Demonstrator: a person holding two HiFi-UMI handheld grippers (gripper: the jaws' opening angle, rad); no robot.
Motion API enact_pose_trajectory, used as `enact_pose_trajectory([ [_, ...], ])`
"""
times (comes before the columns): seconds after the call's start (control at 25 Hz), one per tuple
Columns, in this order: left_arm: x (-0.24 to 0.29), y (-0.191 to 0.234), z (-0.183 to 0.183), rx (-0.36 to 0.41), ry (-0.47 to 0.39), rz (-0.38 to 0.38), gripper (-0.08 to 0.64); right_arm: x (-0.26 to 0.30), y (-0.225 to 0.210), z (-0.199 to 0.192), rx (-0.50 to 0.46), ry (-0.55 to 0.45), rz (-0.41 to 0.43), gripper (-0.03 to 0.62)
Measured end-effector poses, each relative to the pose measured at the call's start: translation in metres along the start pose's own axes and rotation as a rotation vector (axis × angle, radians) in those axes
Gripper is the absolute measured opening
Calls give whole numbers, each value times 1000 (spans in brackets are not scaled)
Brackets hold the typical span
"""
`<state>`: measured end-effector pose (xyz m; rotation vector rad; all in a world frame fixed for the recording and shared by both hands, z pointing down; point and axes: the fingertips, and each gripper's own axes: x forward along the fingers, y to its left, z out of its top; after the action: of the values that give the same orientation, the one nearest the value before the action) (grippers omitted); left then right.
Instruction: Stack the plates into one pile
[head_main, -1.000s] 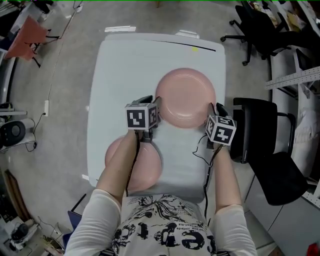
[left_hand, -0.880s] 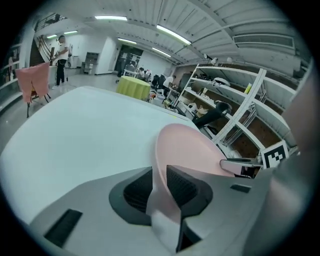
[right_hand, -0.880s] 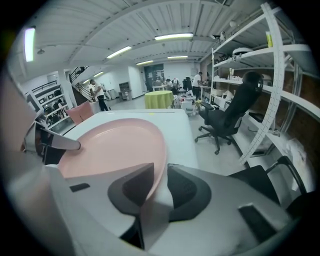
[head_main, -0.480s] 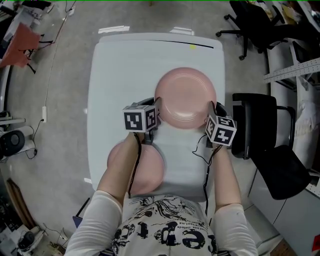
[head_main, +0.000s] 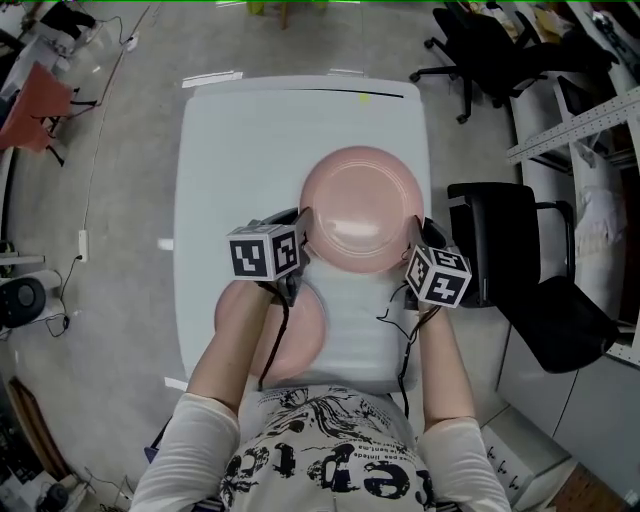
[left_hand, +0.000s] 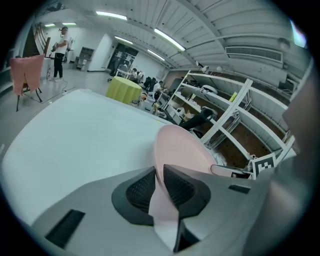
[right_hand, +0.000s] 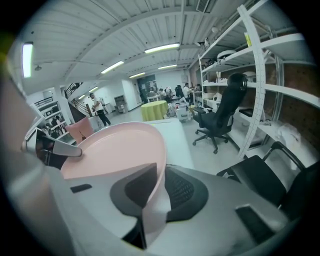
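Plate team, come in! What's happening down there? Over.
Left gripper and right gripper: jaws just closed on rim of far plate, opposite sides. Near plate on table, partly under left arm.

left tool (head_main: 303, 224): jaws just closed on plate (head_main: 360, 208) rim | right tool (head_main: 417, 232): likewise

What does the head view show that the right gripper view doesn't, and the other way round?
Only the head view: a second round pink plate lying on the white table, partly under the person's left arm. Only the right gripper view: the ribbed black pads of the right hand-held gripper clamping the held round pink plate by its rim, its jaws having just been closing. Both: that held plate and the black chair beside the table.
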<state>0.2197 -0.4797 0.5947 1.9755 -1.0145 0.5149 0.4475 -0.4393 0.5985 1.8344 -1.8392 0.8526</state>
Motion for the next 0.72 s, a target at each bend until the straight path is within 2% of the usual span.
enact_pose_trajectory([
  [0.24,-61,-44,-20,66,-92,-1,71,-69,4,2,-31,-60,34,57],
  [0.52,-155,-53,-81,4,-168,65,71,-144,49,-24,-85,-84,116,52],
  [0.72,-207,-50,-130,-30,-195,113,71,-181,79,-61,-111,-73,175,52],
])
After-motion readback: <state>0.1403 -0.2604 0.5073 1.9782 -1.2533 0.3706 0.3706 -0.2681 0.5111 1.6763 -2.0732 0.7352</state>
